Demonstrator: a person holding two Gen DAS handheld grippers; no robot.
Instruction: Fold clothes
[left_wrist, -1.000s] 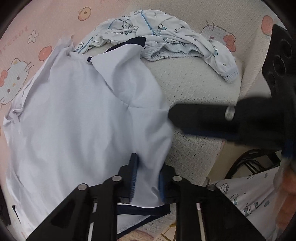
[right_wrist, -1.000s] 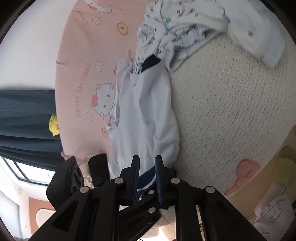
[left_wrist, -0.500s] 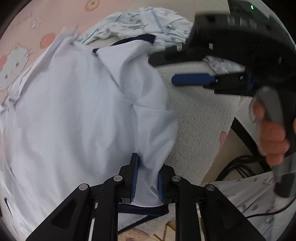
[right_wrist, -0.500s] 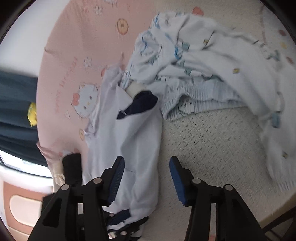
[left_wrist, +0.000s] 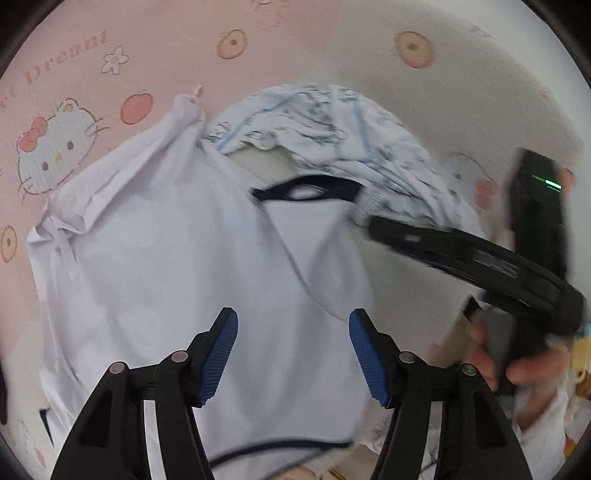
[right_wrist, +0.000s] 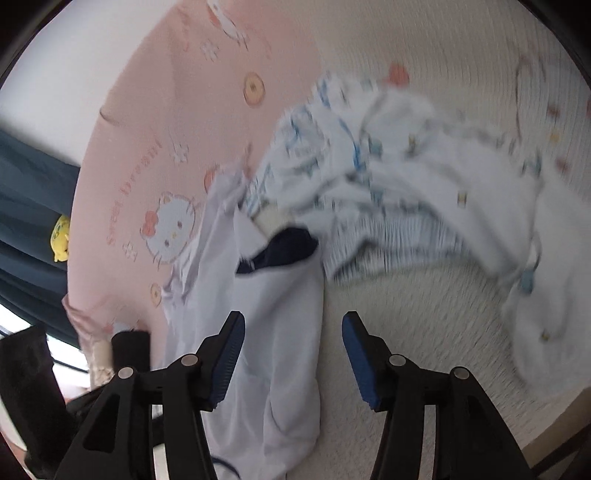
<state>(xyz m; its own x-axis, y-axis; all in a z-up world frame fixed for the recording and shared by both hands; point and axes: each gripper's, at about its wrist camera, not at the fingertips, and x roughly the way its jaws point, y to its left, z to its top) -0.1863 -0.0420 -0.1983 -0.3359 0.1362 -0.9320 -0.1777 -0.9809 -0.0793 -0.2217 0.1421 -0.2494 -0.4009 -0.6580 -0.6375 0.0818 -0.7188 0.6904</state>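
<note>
Shirt (left_wrist: 177, 280) hem behind left claw (left_wrist: 293, 354); patterned garment (right_wrist: 406, 192) blurred

left gripper (left_wrist: 293, 350) – black arms, silver rivets | fingers (left_wrist: 221, 350) – ribbed blue pads | right gripper (right_wrist: 293, 354) matched

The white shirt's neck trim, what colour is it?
Dark navy trim on the white shirt; the left wrist view shows it best.
</note>
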